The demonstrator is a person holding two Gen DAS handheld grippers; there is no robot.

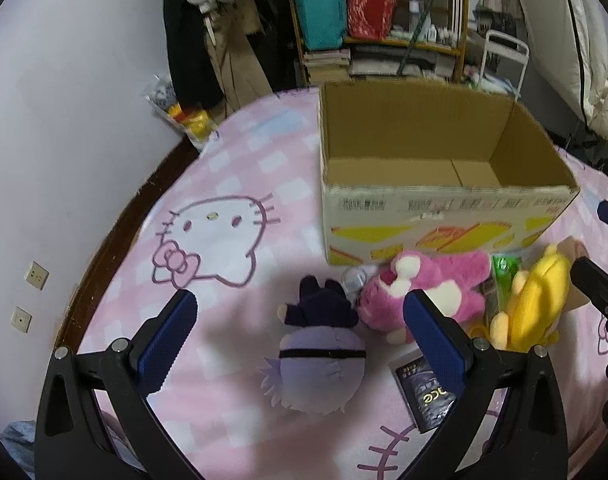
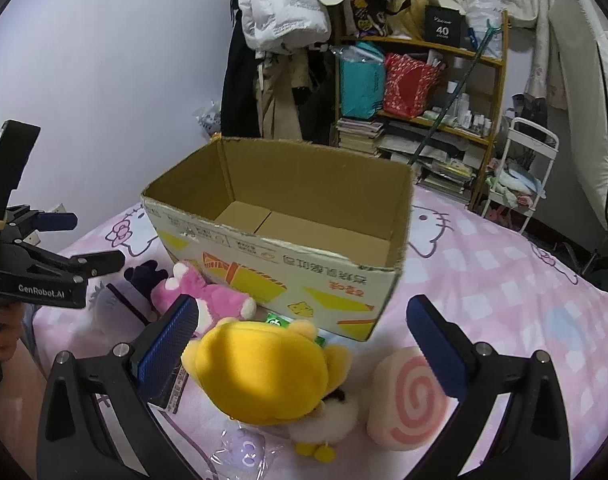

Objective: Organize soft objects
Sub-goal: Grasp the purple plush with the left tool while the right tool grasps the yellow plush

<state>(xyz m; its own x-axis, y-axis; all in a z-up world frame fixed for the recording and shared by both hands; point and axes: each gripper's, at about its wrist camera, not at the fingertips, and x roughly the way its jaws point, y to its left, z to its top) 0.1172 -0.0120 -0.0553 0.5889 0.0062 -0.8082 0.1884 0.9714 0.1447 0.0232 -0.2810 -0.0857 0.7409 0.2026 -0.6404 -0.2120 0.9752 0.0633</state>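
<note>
The left claw (image 1: 299,334) is spread wide and grips nothing; it hovers over the bed (image 1: 231,184), and between its blue pads (image 1: 165,344) lies the purple doll (image 1: 320,368) on its back, touching neither pad. In the right wrist view this claw shows at the left edge, tilted down toward the toys, with a bit of the person's hand (image 2: 3,336) under its handle. Just right of the doll the pink bear (image 1: 420,292) lies against the front wall of the box (image 1: 384,216), partly behind the left claw's right pad; a dark packet (image 1: 428,396) lies beneath that pad. Next comes a green packet (image 1: 504,276), then the yellow plush (image 2: 263,372), lying close in front of the box. The right claw (image 2: 301,336) is also wide apart and holds nothing; the yellow plush lies between its pads (image 2: 167,354), close to the left one, though whether they touch cannot be told. Under its right pad a pink swirl cushion (image 2: 408,398) rests on the bed beside the plush. The box stands upright, open-topped, nothing seen inside
</note>
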